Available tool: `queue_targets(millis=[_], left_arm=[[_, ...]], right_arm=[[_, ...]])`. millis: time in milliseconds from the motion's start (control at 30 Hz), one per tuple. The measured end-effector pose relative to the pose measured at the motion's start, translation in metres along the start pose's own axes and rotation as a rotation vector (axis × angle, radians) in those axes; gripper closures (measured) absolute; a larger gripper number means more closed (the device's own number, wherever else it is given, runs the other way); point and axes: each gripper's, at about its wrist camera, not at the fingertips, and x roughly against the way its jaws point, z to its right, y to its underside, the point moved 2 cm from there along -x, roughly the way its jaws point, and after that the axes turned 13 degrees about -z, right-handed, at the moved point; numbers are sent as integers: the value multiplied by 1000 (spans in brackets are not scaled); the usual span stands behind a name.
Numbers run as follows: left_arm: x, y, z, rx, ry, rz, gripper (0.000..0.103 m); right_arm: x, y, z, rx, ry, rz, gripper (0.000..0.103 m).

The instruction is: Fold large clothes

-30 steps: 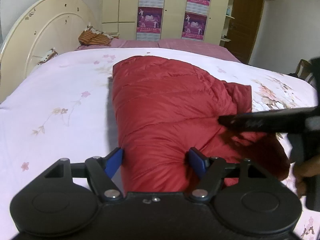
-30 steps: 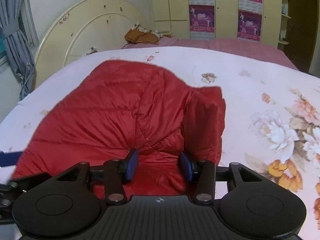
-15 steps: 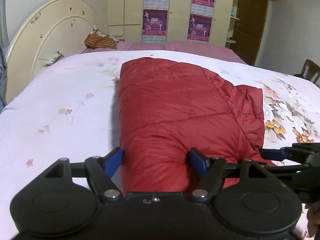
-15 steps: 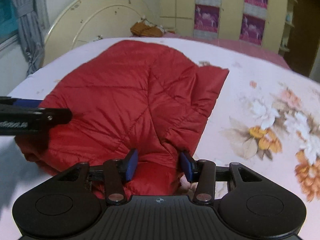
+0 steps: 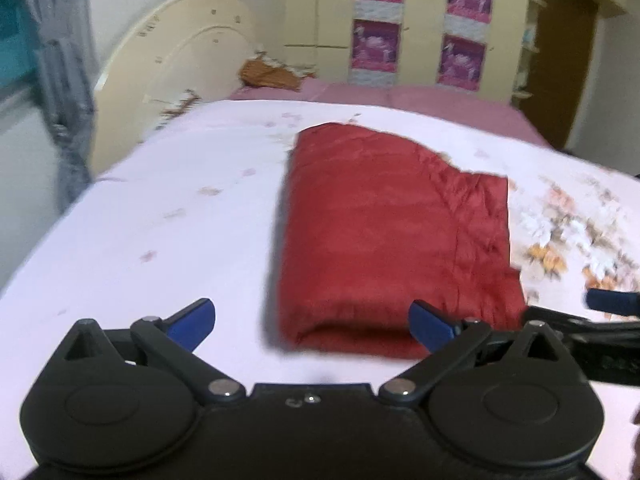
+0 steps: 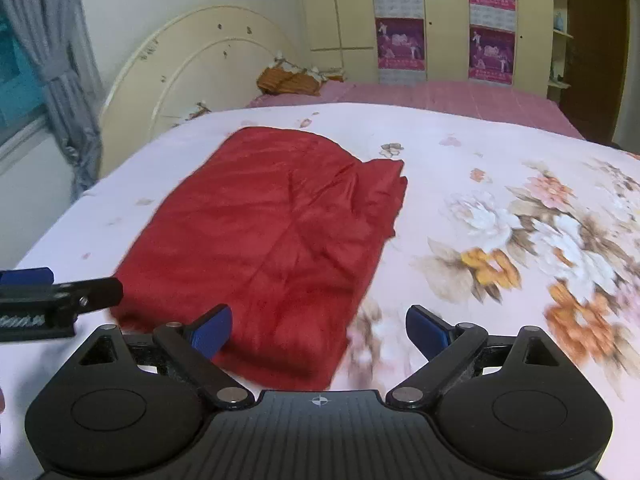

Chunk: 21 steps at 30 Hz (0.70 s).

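Note:
A red quilted jacket lies folded into a rough rectangle on the white floral bedspread; it also shows in the right wrist view. My left gripper is open and empty, just short of the jacket's near edge. My right gripper is open and empty over the jacket's near right corner. The right gripper's tip shows at the right edge of the left wrist view, and the left gripper's tip shows at the left edge of the right wrist view.
A cream headboard stands at the far left with a grey curtain beside it. An orange cloth bundle lies on the pink sheet at the back. Wardrobe doors with posters line the wall.
Both grippers have opened and let go of the jacket, then pulled back and up. The jacket now lies flat and folded on the bed.

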Motion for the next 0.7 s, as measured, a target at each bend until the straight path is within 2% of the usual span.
queue_targets(millis=[133,233,300,367,467,533,633,700], left_arm=[[53,35,7,8,-1,16,0],[96,62,17,-17,-7,56,0],[118,75,21,-11,5,60,0],[137,88,26,-2,-19,47,0],[165,106,30,-13,-32,82,0],[180,114,31,1,-24,97,0],[200,122,29,41,-21,128,0],[209,126,28,50,-25,143,0]], right_arm=[[53,39,-7,31,-26,16,10],[96,67,-16,41,-53,42,0],[124,83,-21,46,-59,69,0],[151,95,-26,39,-48,85,0],[188,111,-31,18,-61,111,0],[206,120,-34,26,-38,143,0],[230,129,-40,38,42,208,0],[241,133,-42,36,53,240,0]])
